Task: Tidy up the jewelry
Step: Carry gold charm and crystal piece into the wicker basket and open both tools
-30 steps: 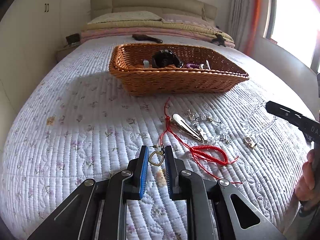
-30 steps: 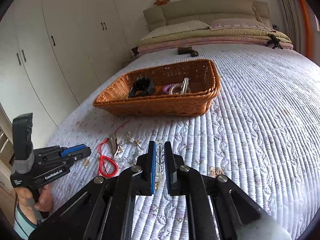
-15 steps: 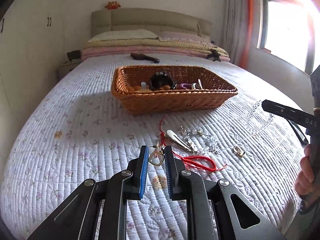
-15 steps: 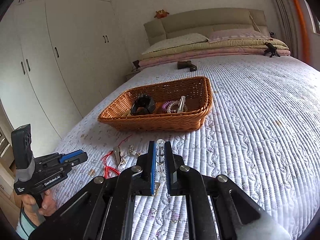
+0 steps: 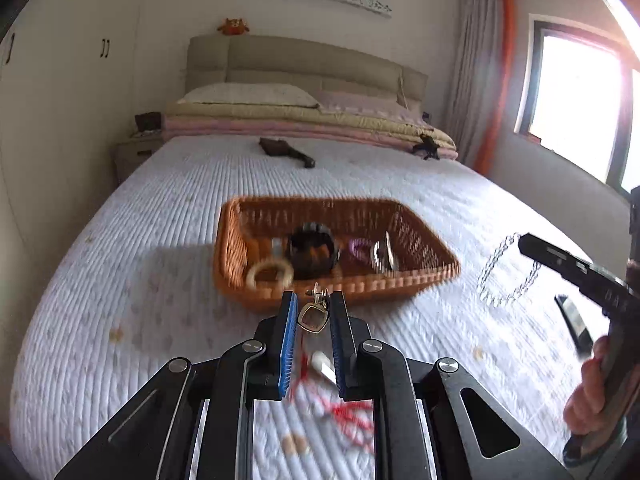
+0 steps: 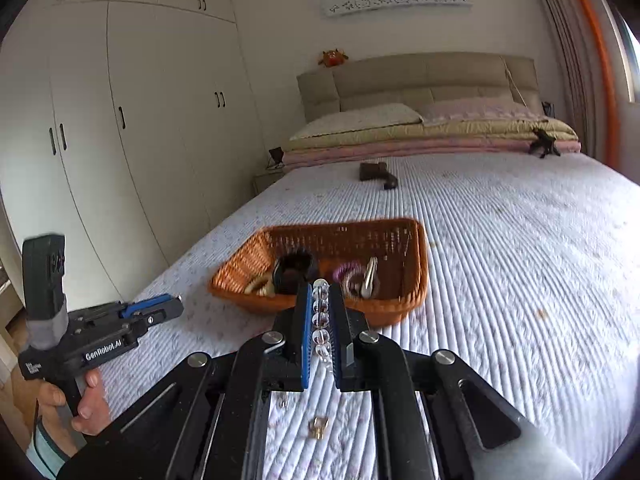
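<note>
My left gripper [image 5: 313,303] is shut on a gold pendant earring [image 5: 314,316] and holds it above the quilt, short of the wicker basket [image 5: 432,240]. My right gripper [image 6: 320,294] is shut on a clear bead bracelet [image 6: 321,320], raised near the basket's front rim [image 6: 418,264]. In the left wrist view the bracelet hangs as a loop [image 5: 496,276] from the right gripper [image 5: 528,242]. The basket holds a black claw clip [image 5: 312,248], a cream ring [image 5: 270,274], a purple band [image 5: 360,248] and a silver clip [image 5: 386,256].
A red cord [image 5: 344,412] and a silver hair clip [image 5: 324,364] lie on the quilt under my left gripper. A small gold clasp [image 6: 318,428] lies under my right gripper. A dark hairbrush [image 5: 284,150] lies farther up the bed. Wardrobes [image 6: 120,120] stand at left.
Both grippers have risen off the quilt with their items and moved toward the basket. The bracelet now hangs clear of the bed.
</note>
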`<state>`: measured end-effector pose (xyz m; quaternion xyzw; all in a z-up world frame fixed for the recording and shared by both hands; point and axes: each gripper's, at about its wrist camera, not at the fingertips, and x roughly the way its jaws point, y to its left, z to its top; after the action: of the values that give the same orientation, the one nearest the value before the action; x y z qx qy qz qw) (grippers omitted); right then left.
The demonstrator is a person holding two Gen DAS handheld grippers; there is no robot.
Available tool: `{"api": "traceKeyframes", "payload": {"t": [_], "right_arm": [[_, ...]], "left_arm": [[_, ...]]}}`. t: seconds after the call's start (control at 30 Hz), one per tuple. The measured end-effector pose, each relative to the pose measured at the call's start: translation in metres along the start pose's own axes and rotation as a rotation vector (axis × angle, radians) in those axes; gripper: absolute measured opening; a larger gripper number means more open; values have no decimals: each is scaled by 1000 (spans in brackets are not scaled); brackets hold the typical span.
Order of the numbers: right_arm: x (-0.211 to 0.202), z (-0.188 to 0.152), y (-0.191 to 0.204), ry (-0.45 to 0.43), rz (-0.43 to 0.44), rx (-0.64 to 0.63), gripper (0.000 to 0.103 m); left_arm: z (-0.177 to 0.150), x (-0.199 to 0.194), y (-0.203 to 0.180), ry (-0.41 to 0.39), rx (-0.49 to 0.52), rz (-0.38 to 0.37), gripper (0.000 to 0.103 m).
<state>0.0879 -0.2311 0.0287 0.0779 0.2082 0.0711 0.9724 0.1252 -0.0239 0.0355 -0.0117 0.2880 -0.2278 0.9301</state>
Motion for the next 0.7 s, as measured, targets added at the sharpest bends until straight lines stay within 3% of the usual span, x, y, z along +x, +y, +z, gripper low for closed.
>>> {"api": "traceKeyframes", "payload": {"t": [0.13,0.27,0.47,0.7], "right_arm": [[32,32,-2,6,2,-14,10],[74,48,-12,51,11,22,10],[140,46,-27,152,23,66,10],[180,22,-34,222,32,97,10]], "left_arm": [[40,34,-4,5,-19,-51,16],[54,80,-2,41,-65,-75,16],[45,134,7,110,-112,-81,16],[37,155,7,135,-97,-61,16]]}}
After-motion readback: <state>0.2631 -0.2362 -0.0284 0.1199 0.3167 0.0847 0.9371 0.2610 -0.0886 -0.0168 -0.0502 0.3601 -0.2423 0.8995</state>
